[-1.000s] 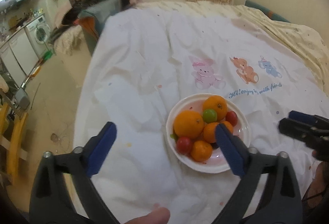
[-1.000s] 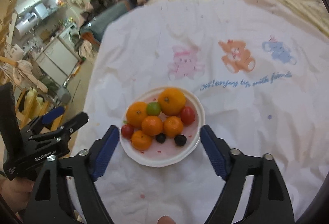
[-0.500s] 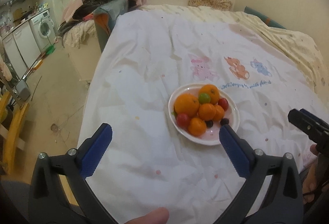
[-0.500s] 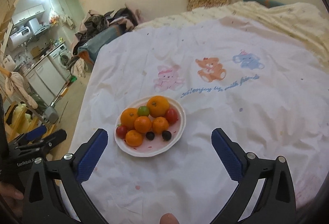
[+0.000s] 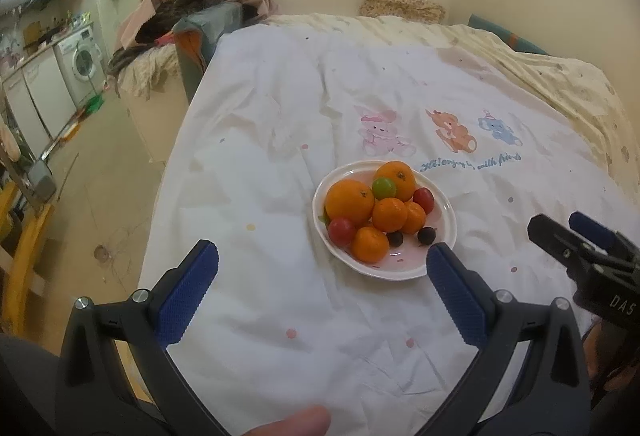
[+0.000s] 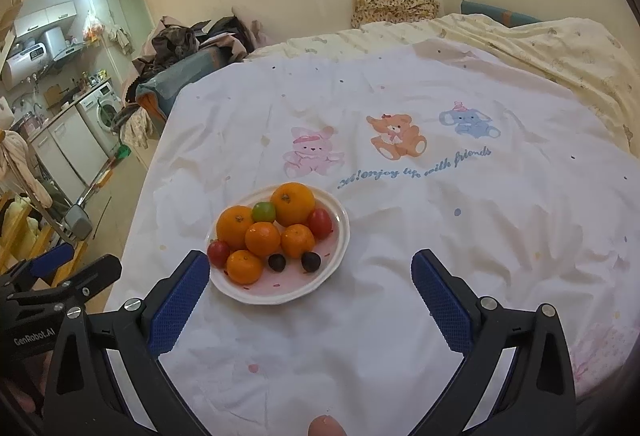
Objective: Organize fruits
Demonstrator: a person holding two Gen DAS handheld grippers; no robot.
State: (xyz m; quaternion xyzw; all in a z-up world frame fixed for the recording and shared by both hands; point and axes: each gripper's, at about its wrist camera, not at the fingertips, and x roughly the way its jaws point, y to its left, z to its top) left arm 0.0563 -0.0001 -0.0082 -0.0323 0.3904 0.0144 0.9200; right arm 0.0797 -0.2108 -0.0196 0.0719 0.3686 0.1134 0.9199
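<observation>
**Both jaws wide, nothing held**

Left gripper [image 5: 322,278] and right gripper [image 6: 310,286]: jaws just opened fully, empty, angled down over the bed [image 6: 460,228]. Plate [image 6: 340,236] of fruits [image 6: 264,232] at 12 o'clock from both, untouched.

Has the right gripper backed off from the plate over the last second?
Yes. The right gripper has pulled back toward the near edge of the sheet: its open fingers, earlier flanking the plate, now stand short of it, and the printed animals look farther.
</observation>
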